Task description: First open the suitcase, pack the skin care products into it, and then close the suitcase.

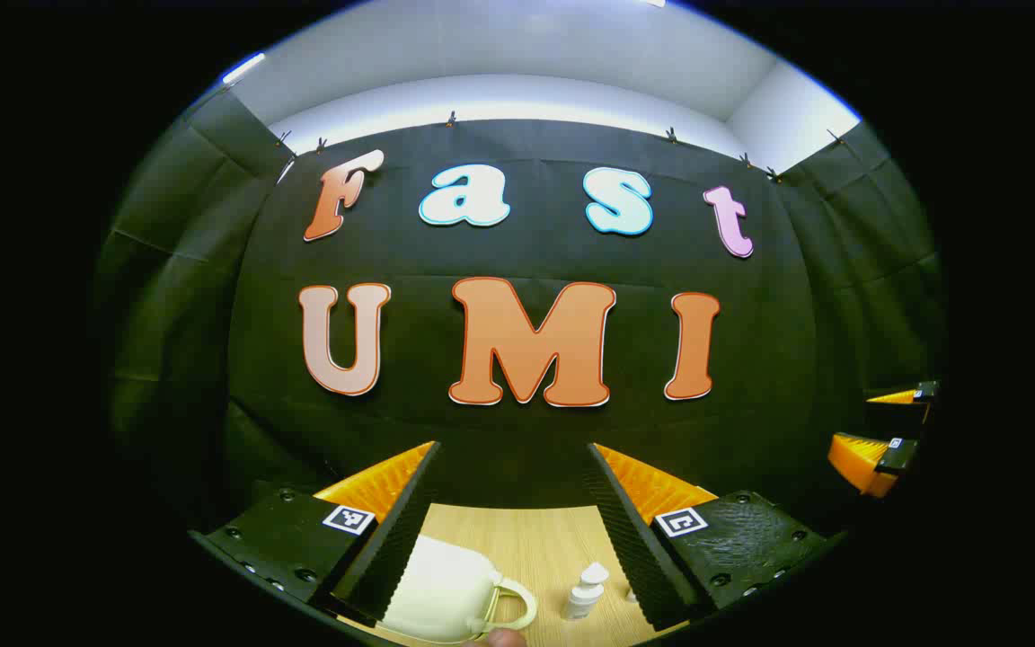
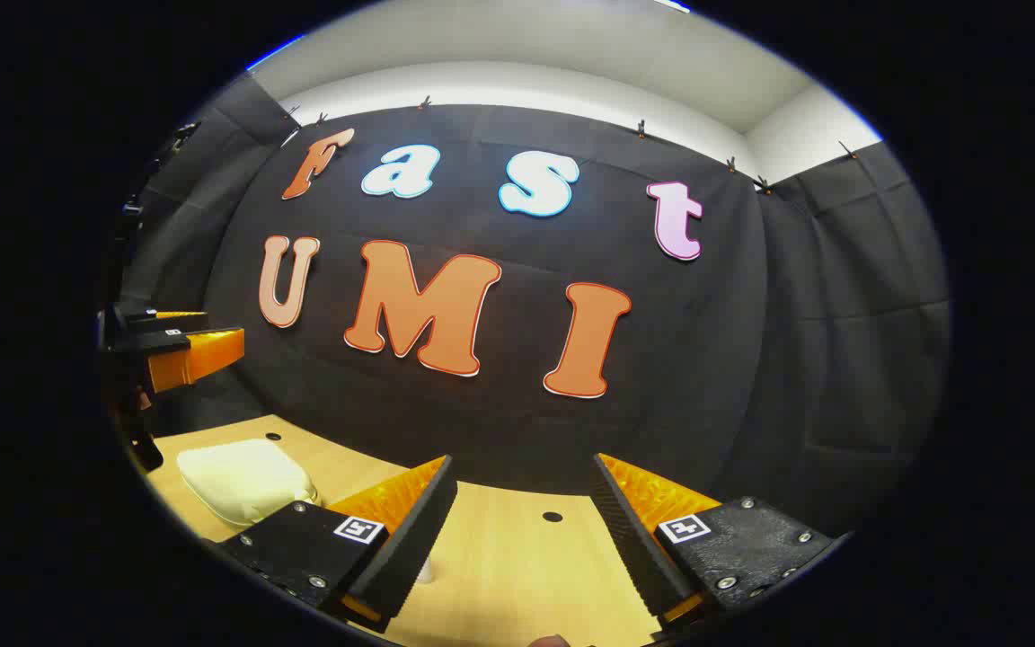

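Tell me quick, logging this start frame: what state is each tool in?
Left tool: open, holding nothing, above the suitcase.
Right tool: open, holding nothing.

A black cloth wall point(image 1: 526, 431) lines the back of the booth, hanging in soft folds and pinned along its top edge by small clips point(image 1: 452, 118). Matching black cloth panels point(image 2: 850, 359) close off both sides, creased where they meet the back. Above the cloth runs a white wall point(image 2: 517, 85) brightly lit along its lower edge, under a pale ceiling point(image 1: 517, 45). A strip light point(image 1: 243, 68) glows at the upper left corner. Below, a light wooden bench point(image 2: 517, 557) reaches to the foot of the back cloth; two small dark round holes point(image 2: 552, 517) show in its top, one near the far left edge, one toward the middle.
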`<action>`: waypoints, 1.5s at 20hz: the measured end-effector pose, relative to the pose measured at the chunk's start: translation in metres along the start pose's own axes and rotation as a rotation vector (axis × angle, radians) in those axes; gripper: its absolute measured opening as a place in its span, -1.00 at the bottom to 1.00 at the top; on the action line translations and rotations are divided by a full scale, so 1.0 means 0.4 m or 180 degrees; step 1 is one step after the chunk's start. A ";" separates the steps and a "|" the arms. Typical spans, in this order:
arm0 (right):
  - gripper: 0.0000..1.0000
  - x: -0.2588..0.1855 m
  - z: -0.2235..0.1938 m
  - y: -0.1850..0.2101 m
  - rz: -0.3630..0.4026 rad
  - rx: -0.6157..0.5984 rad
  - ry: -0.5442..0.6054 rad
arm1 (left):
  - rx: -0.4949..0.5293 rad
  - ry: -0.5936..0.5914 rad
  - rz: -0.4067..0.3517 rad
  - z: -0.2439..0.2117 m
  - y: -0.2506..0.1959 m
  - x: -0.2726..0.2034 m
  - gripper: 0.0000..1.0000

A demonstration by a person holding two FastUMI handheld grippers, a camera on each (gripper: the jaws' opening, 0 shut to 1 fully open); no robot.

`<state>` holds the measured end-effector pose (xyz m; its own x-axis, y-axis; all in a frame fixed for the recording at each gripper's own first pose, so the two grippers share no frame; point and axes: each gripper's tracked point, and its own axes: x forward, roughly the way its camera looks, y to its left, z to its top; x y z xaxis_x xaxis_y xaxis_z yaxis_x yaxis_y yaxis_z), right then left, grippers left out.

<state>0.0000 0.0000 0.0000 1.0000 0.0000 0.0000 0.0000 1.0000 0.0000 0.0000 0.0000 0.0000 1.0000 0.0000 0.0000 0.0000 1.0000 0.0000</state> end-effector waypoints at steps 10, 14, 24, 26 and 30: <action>0.84 -0.041 -0.013 0.139 0.0066 0.0125 -0.0019 | 0.0219 -0.0050 -0.0191 -0.064 0.009 -0.074 0.94; 0.90 -0.030 -0.032 0.181 0.0211 0.0069 0.0028 | 0.0249 -0.0121 -0.0146 -0.063 0.015 -0.074 0.94; 0.91 0.062 -0.026 0.169 0.0477 0.0059 -0.0104 | 0.0392 -0.0120 -0.0038 -0.101 -0.032 -0.031 0.95; 0.86 0.086 -0.021 0.154 0.0532 0.0026 -0.0147 | 0.0502 -0.0031 -0.0078 -0.131 -0.052 -0.002 0.96; 0.91 0.123 -0.032 0.124 0.0659 -0.0015 -0.0171 | 0.0746 0.0218 -0.0087 -0.229 -0.074 0.030 0.99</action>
<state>0.0492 0.0497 -0.0128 0.9772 0.2057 0.0530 -0.2054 0.9786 -0.0103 0.0119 -0.0297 -0.0918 0.9973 -0.0190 -0.0709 0.0349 0.9723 0.2312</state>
